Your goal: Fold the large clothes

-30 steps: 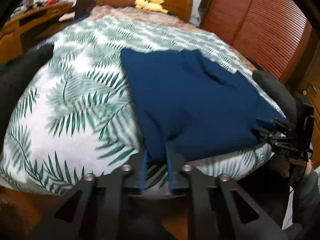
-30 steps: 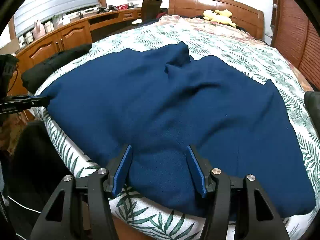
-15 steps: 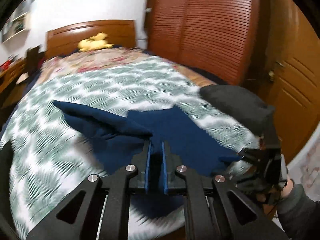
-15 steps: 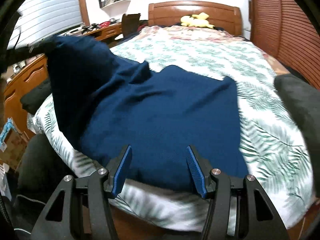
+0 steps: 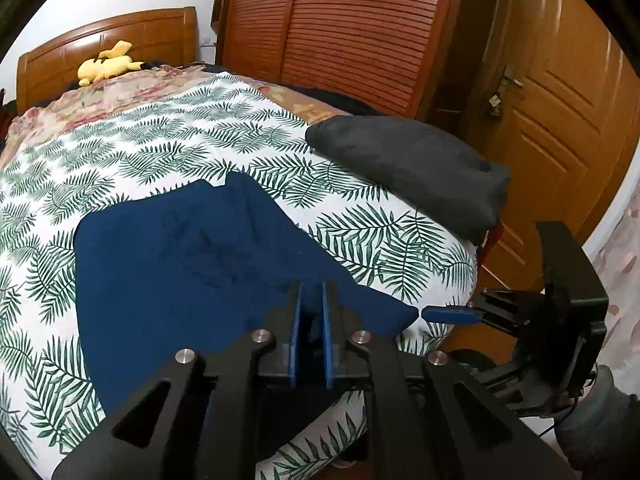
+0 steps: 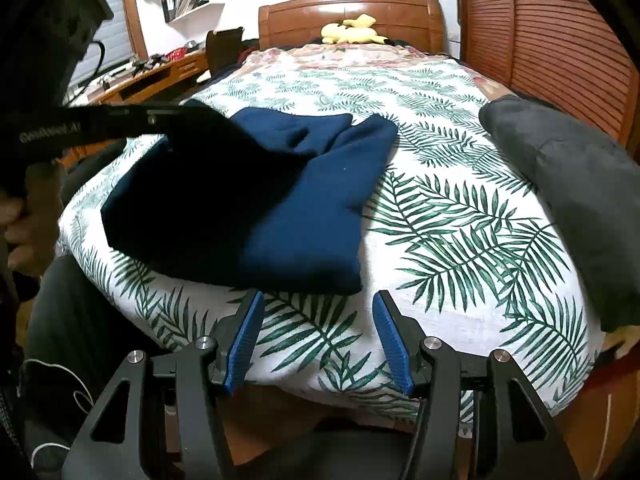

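The left hand-held gripper (image 5: 311, 312) pinches the navy garment (image 5: 180, 256) folded on the bed (image 5: 400, 240); the right hand-held gripper (image 6: 318, 340) hangs wide, empty.

A bed (image 6: 460, 240) with a palm-leaf sheet carries a navy garment (image 6: 304, 216), a dark grey bundle (image 6: 568, 184) and a yellow plush toy (image 6: 352, 28).

My left hand-held gripper (image 5: 311, 312) is clamped on a fold of the navy garment (image 5: 192, 264) lying on the leaf-print bed (image 5: 400, 240). My right hand-held gripper (image 5: 448, 314) sits at the garment's corner. A dark folded garment (image 5: 408, 164) rests near the bed's far edge.
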A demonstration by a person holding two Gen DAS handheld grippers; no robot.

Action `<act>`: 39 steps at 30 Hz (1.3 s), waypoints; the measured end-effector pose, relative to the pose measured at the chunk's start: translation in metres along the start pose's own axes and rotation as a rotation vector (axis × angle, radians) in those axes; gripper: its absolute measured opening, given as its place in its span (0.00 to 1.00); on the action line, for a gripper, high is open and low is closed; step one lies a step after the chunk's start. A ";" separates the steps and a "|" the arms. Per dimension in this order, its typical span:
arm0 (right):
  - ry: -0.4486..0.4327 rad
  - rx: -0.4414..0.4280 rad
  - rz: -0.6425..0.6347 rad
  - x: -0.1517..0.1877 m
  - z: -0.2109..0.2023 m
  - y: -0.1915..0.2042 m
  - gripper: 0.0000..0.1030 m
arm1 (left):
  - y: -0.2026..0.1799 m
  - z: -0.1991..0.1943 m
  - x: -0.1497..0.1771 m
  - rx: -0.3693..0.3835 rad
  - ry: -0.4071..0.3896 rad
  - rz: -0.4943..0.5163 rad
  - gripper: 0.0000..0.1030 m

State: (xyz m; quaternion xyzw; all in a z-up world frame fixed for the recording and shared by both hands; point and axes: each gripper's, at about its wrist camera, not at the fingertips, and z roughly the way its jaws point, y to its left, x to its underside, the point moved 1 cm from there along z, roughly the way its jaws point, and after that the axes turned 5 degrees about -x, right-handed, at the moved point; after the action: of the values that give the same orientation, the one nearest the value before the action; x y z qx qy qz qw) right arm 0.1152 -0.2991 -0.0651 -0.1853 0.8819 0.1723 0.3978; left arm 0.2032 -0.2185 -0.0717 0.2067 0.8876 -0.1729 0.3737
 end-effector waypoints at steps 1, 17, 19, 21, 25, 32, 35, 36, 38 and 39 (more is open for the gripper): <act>-0.006 -0.005 0.003 -0.002 -0.001 0.001 0.56 | 0.001 -0.002 0.000 0.005 -0.002 0.001 0.08; -0.113 -0.016 -0.073 -0.036 -0.024 0.039 0.56 | 0.055 -0.067 0.022 -0.133 -0.092 -0.008 0.55; -0.106 -0.024 -0.078 -0.040 -0.017 0.046 0.56 | 0.068 -0.075 0.029 -0.158 -0.110 -0.020 0.77; -0.097 -0.028 -0.088 -0.044 -0.008 0.054 0.56 | 0.080 -0.084 0.037 -0.180 -0.128 -0.040 0.78; -0.061 -0.043 -0.108 -0.052 0.016 0.067 0.56 | 0.107 -0.098 0.057 -0.214 -0.131 -0.082 0.78; -0.021 -0.026 -0.092 -0.067 0.048 0.069 0.56 | 0.146 -0.115 0.086 -0.269 -0.129 -0.142 0.78; -0.010 -0.030 -0.067 -0.071 0.056 0.066 0.56 | 0.159 -0.124 0.095 -0.287 -0.139 -0.166 0.78; -0.005 -0.030 -0.062 -0.073 0.061 0.068 0.56 | 0.161 -0.127 0.098 -0.288 -0.142 -0.170 0.78; 0.004 -0.028 -0.048 -0.074 0.066 0.067 0.56 | 0.167 -0.133 0.105 -0.295 -0.146 -0.181 0.78; 0.008 -0.029 -0.040 -0.073 0.069 0.068 0.56 | 0.170 -0.135 0.107 -0.298 -0.147 -0.183 0.78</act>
State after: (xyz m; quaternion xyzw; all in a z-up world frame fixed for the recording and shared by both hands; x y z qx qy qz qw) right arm 0.1730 -0.1946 -0.0418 -0.2095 0.8771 0.1764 0.3947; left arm 0.1394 0.0143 -0.0867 0.0543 0.8887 -0.0877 0.4467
